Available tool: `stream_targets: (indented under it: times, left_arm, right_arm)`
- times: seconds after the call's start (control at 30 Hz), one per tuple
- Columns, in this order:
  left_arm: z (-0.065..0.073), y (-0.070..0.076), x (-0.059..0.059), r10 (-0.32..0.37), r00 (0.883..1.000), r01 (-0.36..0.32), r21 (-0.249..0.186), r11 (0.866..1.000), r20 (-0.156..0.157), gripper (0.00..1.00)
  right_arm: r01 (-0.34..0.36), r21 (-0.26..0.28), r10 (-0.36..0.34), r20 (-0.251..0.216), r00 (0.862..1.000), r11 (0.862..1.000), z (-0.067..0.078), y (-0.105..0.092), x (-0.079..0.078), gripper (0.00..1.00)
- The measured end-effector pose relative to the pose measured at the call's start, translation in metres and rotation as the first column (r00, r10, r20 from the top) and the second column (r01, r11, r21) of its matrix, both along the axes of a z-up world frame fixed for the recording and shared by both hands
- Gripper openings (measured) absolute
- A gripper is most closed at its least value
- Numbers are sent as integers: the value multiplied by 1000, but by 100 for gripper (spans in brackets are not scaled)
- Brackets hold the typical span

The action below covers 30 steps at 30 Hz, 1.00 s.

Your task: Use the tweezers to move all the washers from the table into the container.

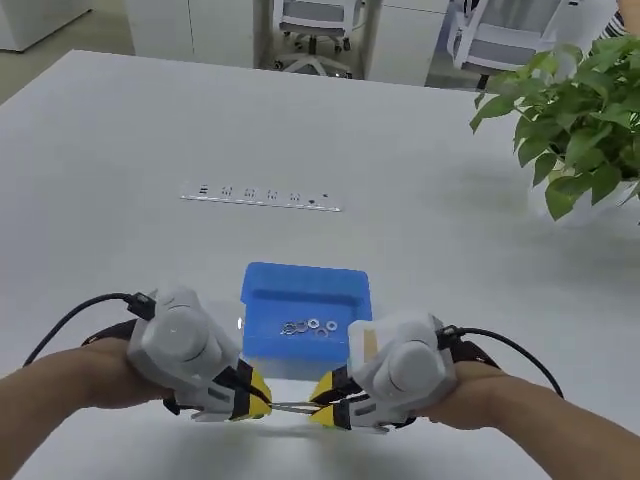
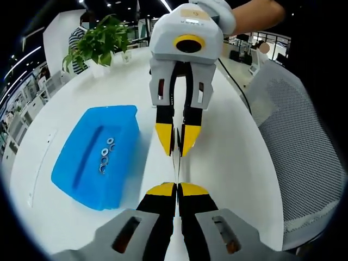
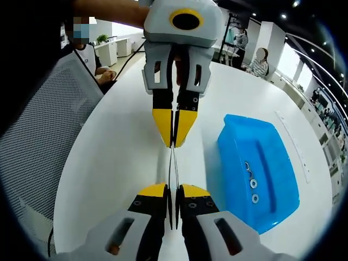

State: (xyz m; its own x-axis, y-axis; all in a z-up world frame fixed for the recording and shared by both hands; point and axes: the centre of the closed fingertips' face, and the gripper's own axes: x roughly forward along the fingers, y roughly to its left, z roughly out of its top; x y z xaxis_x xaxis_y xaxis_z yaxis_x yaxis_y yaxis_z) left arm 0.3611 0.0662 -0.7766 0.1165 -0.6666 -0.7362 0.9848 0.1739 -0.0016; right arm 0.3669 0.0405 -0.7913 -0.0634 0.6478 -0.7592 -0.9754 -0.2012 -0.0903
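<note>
1. Closest to the person, the left gripper [image 1: 255,395] and the right gripper [image 1: 325,405] face each other tip to tip, low over the white table [image 1: 150,130].
2. Each has its jaws pressed almost together on one end of the thin tweezers [image 1: 290,407].
3. Just behind them, the blue container [image 1: 300,275] holds a small group of washers [image 1: 308,327].
4. Further back lies a power strip [image 1: 260,197], and a green plant [image 1: 580,110] stands on the right.
</note>
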Motion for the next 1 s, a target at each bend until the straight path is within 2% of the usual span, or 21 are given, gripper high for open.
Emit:
stream_targets:
  times: [0.17, 1.0]
  left_arm:
    - [-4, -1, -1, -2, 1000, 2, 1, 1000, -7, 5]
    - [-22, -4, -5, -40, 999, 40, 75, 996, -6, 5]
  right_arm:
    - [-1, -6, 1, 0, 1000, 1000, -2, -1, -1, 10]
    - [-12, -42, 12, 10, 1000, 999, -15, -5, -5, 11]
